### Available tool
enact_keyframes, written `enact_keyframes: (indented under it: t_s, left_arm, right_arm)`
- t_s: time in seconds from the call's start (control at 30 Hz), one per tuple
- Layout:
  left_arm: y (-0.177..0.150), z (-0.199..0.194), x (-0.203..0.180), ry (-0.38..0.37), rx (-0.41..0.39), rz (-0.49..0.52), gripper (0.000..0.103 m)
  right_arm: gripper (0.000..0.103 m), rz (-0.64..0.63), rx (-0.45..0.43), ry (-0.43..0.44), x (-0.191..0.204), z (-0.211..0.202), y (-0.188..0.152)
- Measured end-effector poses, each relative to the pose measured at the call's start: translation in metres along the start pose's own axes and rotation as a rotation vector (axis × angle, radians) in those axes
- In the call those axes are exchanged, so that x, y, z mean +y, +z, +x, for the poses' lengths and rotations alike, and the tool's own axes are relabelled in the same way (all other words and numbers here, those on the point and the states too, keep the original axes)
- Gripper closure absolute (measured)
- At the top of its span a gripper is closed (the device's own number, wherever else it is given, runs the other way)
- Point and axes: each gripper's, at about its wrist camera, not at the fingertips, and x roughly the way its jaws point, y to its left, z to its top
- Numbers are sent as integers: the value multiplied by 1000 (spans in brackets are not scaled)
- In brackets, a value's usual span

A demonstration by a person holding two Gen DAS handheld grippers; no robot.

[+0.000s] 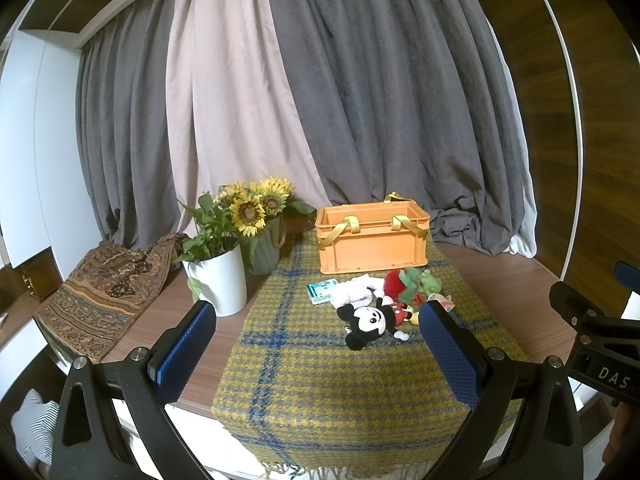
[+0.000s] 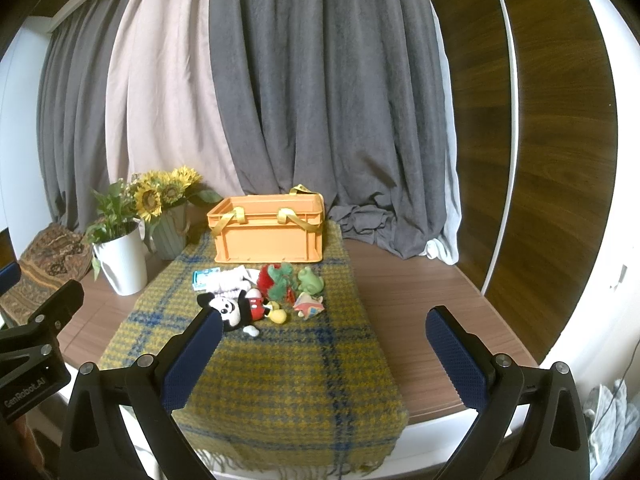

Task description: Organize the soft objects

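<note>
An orange crate [image 1: 372, 240] [image 2: 268, 230] with yellow straps stands at the back of a yellow-and-blue plaid blanket [image 1: 320, 364] [image 2: 288, 372]. In front of it lies a cluster of soft toys: a black-and-white mouse plush [image 1: 376, 320] [image 2: 236, 308], a red-and-green strawberry plush [image 1: 400, 284] [image 2: 276, 280], a green frog [image 1: 430, 282] [image 2: 310, 280], a white knitted piece [image 1: 354, 294] [image 2: 232, 280] and a small teal box [image 1: 322, 290] [image 2: 204, 278]. My left gripper [image 1: 316, 344] and right gripper [image 2: 324, 344] both hang open above the blanket's near part, short of the toys, holding nothing.
A white pot with greenery [image 1: 220, 280] [image 2: 122, 260] and a green vase of sunflowers [image 1: 264, 252] [image 2: 170, 236] stand left of the crate. A patterned brown cloth [image 1: 104, 292] drapes over the left table edge. Grey and pink curtains [image 2: 280, 100] hang behind. Bare wooden tabletop [image 2: 404, 292] lies right of the blanket.
</note>
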Motion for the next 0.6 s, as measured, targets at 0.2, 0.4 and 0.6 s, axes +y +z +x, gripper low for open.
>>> enact_keyframes:
  t_s: [0.2,0.4,0.6]
  left_arm:
    - [0,0,-1,0,0,0,0]
    - [0,0,-2,-2,2,0,0]
    - [-1,-1,-9,-6,3,0,0]
  right_arm:
    - [0,0,0,2,0,0,0]
    - [0,-1,0,2,1,0,0]
    - [0,-1,2,3,-1,3,-1]
